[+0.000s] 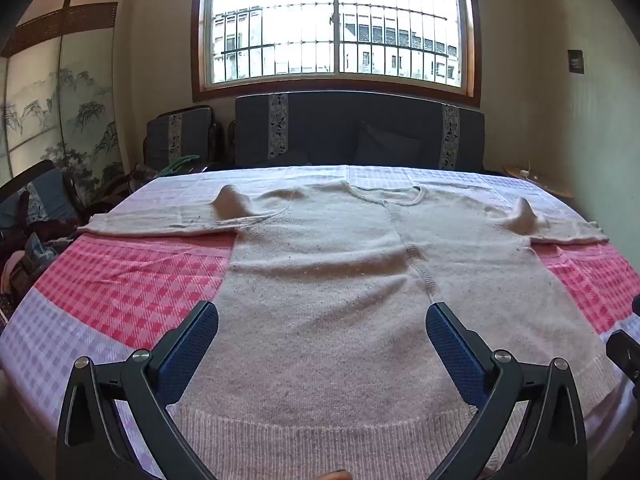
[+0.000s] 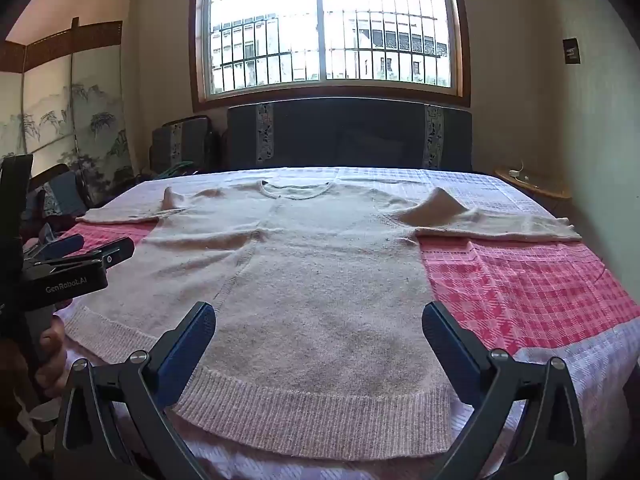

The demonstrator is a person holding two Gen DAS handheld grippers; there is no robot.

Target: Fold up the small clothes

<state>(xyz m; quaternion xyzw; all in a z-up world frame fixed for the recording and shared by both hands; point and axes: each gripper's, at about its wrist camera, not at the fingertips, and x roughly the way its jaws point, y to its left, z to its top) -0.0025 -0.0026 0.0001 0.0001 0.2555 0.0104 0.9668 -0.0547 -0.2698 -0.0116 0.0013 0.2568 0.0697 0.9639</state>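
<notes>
A beige knit sweater point(image 1: 320, 280) lies spread flat on the checked cloth, neck toward the window, short sleeves out to both sides; it also shows in the right wrist view point(image 2: 304, 272). Each sleeve has a small raised peak point(image 1: 232, 200) point(image 2: 440, 200). Its ribbed hem point(image 2: 320, 412) lies nearest me. My left gripper point(image 1: 322, 320) is open and empty above the lower body of the sweater. My right gripper point(image 2: 319, 320) is open and empty above the hem area. The left gripper's body point(image 2: 68, 276) shows at the left of the right wrist view.
The table is covered by a pink, red and lilac checked cloth point(image 1: 132, 280). Dark cushioned benches point(image 1: 360, 132) stand behind it under a barred window point(image 1: 336, 20). A painted folding screen point(image 1: 60, 108) and clutter stand at the left. A small wooden side table point(image 2: 536, 188) stands at the right.
</notes>
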